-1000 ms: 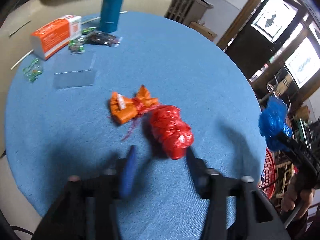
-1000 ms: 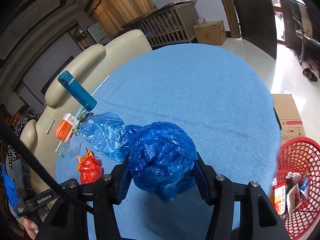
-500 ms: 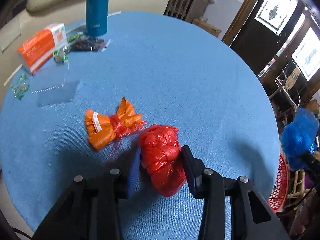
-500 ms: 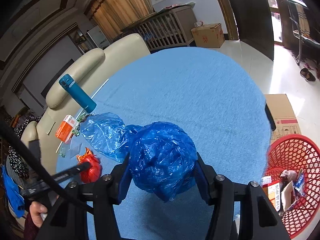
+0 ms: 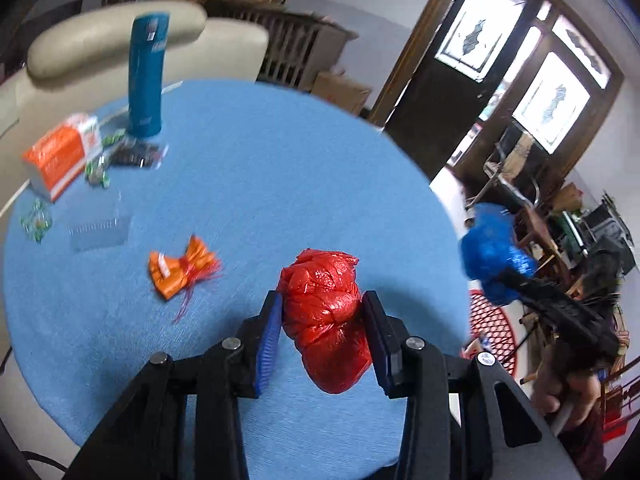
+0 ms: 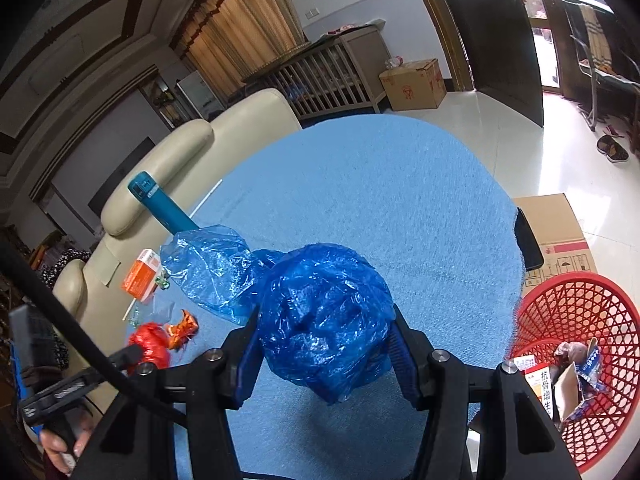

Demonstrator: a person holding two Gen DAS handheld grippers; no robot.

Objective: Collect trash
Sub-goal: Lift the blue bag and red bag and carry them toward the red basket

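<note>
In the left wrist view, the red bag (image 5: 326, 316) was pinched between the fingers of the left gripper (image 5: 322, 334), whose jaws had just been closing, above the blue table (image 5: 280, 168); an orange wrapper (image 5: 180, 270) lay on the table to its left. In the right wrist view, the blue bag (image 6: 324, 320) was clamped in the right gripper (image 6: 325, 356) over the table's near edge, left of the red basket (image 6: 576, 312) (partly filled).

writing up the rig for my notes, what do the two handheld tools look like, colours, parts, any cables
Both the left tool and the right tool are matte black, angular two-finger frames with round silver bolt heads at the joints. Each finger carries a ribbed blue pad on its inner face. In the right wrist view a black cable crosses the left side, and the left tool's black body shows white lettering too small to read.
</note>
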